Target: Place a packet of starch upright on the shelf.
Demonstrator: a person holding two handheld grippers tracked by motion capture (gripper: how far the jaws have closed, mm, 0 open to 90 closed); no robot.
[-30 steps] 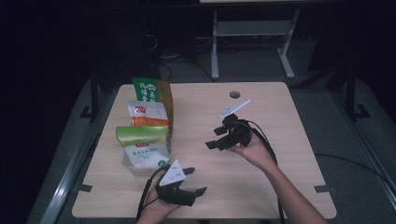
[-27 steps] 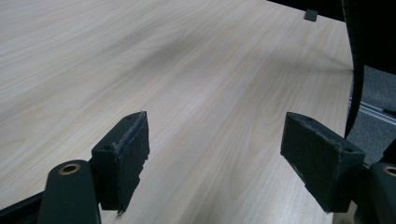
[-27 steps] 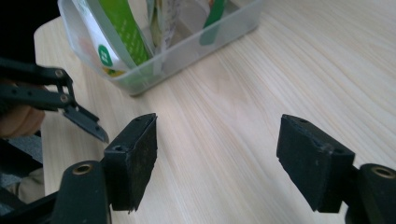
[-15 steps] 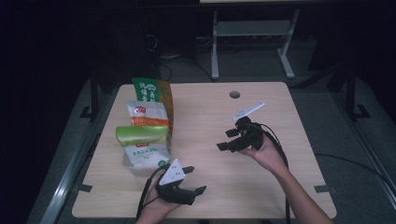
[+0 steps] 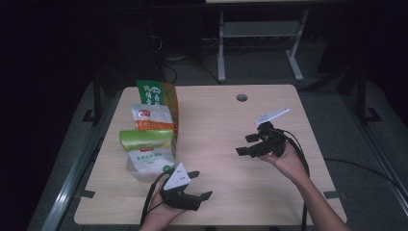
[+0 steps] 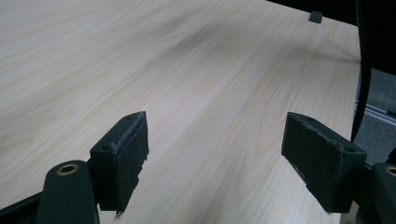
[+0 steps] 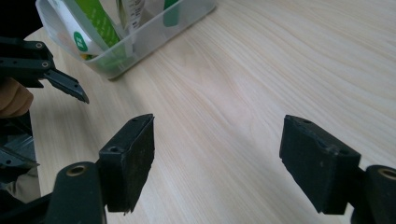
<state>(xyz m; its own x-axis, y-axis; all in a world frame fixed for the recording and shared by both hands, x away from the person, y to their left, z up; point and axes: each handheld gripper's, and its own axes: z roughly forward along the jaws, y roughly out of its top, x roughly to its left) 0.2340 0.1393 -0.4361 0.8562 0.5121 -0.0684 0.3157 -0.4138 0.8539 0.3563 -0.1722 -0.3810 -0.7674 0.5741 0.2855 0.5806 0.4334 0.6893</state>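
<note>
My left gripper (image 5: 199, 185) rests low near the table's front edge, a little left of centre, jaws wide open with bare wood between them (image 6: 212, 154). Right of centre, my right gripper (image 5: 247, 144) is held above the table and points left; it is open too and holds nothing (image 7: 217, 156). A clear plastic bin (image 7: 154, 32) stands along the left side with several food bags upright in it: a green-and-orange bag (image 5: 156, 96), a white-and-orange bag (image 5: 151, 118) and a green-and-white bag (image 5: 146, 147). In the right gripper view the left gripper (image 7: 44, 74) shows at the left edge.
The light wooden table (image 5: 216, 120) has a round cable hole (image 5: 241, 97) near its far edge. Black cables trail from both grippers off the front edge. A white desk frame (image 5: 260, 33) stands on the dark floor behind.
My right gripper has drawn back to the right and slightly toward the person, away from the table's centre. The left gripper and the bags have stayed put.
</note>
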